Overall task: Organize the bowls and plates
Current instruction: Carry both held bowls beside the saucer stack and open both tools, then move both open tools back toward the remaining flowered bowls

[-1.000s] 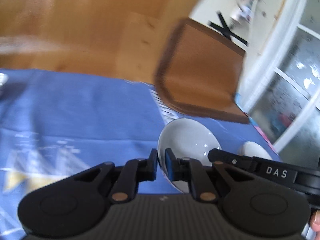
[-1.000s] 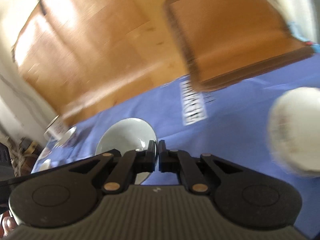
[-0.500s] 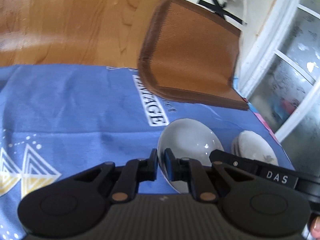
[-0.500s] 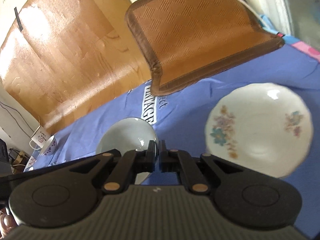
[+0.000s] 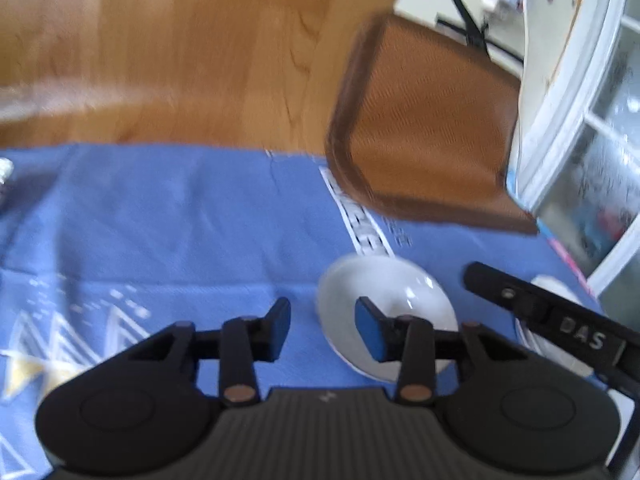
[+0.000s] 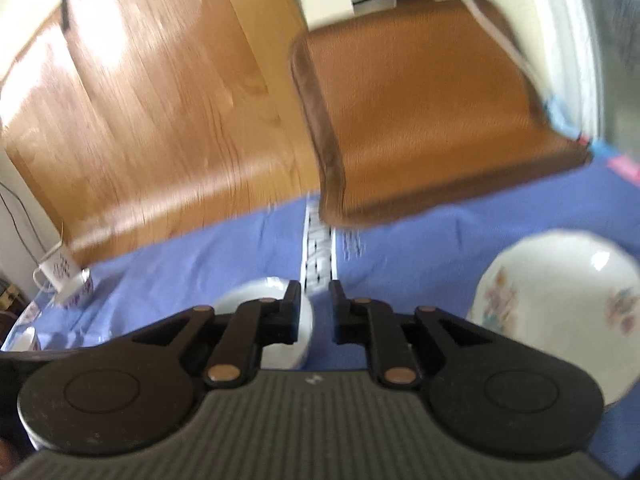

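Note:
A plain white bowl (image 5: 396, 292) sits on the blue tablecloth (image 5: 180, 220). My left gripper (image 5: 323, 322) is open, its right finger over the bowl's inside and its left finger outside the rim. The bowl also shows in the right wrist view (image 6: 308, 312), behind the left finger. My right gripper (image 6: 314, 308) is open and holds nothing. A white floral plate (image 6: 560, 312) lies to its right. The plate's edge shows in the left wrist view (image 5: 554, 284), mostly hidden by the other gripper's body.
A brown chair back (image 6: 424, 120) stands at the table's far edge, with wooden floor (image 6: 160, 100) beyond. A white mug (image 6: 60, 272) and other small items sit at the far left of the cloth. A glass door (image 5: 600, 140) is to the right.
Both grippers have opened; the left was shut on the bowl's rim and let it go. The views have shifted and the bowl now rests on the cloth.

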`<state>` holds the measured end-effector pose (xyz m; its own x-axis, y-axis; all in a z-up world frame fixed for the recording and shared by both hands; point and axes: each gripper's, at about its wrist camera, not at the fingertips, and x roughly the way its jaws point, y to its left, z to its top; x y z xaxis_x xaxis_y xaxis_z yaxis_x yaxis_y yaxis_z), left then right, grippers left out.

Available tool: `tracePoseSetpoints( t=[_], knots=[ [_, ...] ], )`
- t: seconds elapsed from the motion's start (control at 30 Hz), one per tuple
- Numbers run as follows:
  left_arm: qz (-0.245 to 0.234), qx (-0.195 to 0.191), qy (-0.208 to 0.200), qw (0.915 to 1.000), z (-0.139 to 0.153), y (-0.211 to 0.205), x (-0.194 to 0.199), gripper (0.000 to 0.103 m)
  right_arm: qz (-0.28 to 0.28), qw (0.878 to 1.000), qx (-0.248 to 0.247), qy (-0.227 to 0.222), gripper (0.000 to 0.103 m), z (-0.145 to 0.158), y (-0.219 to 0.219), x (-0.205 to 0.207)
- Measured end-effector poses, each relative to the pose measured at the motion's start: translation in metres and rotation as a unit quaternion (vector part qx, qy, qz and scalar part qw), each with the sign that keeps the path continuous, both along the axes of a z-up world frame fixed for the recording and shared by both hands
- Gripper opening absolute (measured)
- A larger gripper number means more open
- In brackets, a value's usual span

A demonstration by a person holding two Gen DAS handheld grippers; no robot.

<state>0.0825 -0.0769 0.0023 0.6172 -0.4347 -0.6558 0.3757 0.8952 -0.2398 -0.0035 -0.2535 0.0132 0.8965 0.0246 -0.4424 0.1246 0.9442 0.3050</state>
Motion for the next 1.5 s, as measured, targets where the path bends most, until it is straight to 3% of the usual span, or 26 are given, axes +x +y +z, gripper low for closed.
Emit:
tracePoseSetpoints(
  t=[0.13,0.27,0.5,0.9,1.1,1.37,1.43,1.5],
  knots=[
    [0.046,0.014,-0.045,0.9978,0.013,0.036,-0.012,0.044,0.022,0.999,-0.02,-0.038,0.02,0.014,0.018,-0.014],
    [0.091,0.044,-0.057,0.9933,0.01,0.075,-0.02,0.044,0.074,0.996,-0.036,-0.046,0.021,0.018,0.055,-0.014],
    [0.165,0.071,-0.052,0.9823,-0.003,0.142,-0.031,0.044,0.163,0.986,-0.016,0.008,0.021,-0.003,0.122,0.006],
    [0.262,0.094,-0.058,0.9587,-0.013,0.234,-0.047,0.044,0.235,0.971,-0.019,0.045,0.021,-0.016,0.208,0.016],
    [0.309,0.086,-0.059,0.9453,-0.017,0.28,-0.05,0.044,0.266,0.962,-0.033,0.047,0.022,-0.015,0.242,0.021],
    [0.4,0.034,-0.053,0.9143,-0.024,0.354,-0.045,0.043,0.299,0.952,-0.037,0.045,0.022,-0.011,0.292,0.052],
    [0.402,-0.012,-0.049,0.9141,-0.025,0.367,-0.047,0.044,0.304,0.951,-0.031,0.046,0.022,-0.008,0.305,0.064],
    [0.402,-0.022,-0.047,0.9141,-0.025,0.369,-0.047,0.044,0.305,0.951,-0.028,0.047,0.023,-0.006,0.316,0.076]
  ],
)
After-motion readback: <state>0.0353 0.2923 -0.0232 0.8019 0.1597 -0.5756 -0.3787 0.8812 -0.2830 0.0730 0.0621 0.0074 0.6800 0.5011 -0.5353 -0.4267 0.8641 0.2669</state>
